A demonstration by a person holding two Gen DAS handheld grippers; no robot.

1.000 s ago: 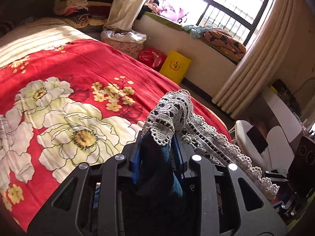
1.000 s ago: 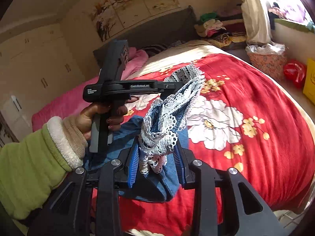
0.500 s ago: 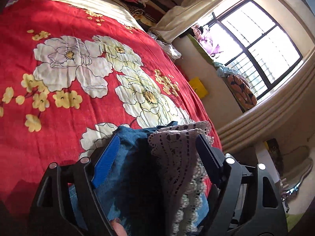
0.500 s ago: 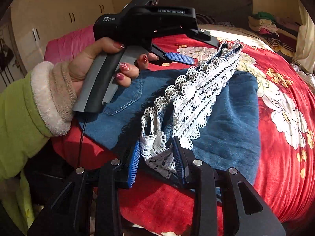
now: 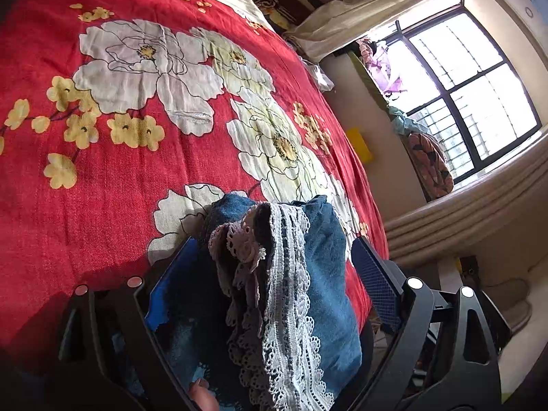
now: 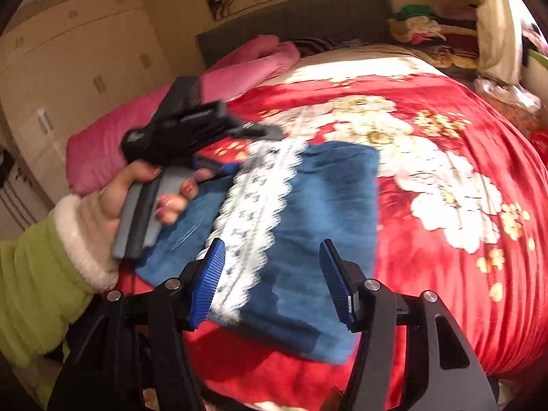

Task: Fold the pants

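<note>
The lace-trimmed jeans [image 6: 308, 226] are dropped folded on the bed [image 6: 462, 257]: left claw [image 5: 274, 274] now spread wide, right claw [image 6: 270, 277] being opened, nothing pinched anymore.

Window [image 5: 472, 92] glare overexposed; sunlit bedspread [image 5: 120, 188]; right view motion-blurred; fisheye edges dark, warped.

Folded blue pants [image 6: 318, 226] flat on red floral bedspread [image 6: 462, 226], white lace trim [image 6: 257, 205] running 1 to 7 o'clock across them. Right gripper [image 6: 272, 279] at 6 o'clock, jaws opening, blue pads clear of fabric. Left gripper [image 6: 236, 147] at 10 o'clock, blurred, held by hand [image 6: 137, 195] in green sleeve [image 6: 30, 284]. Pink blanket [image 6: 239, 72] at 11.
</note>
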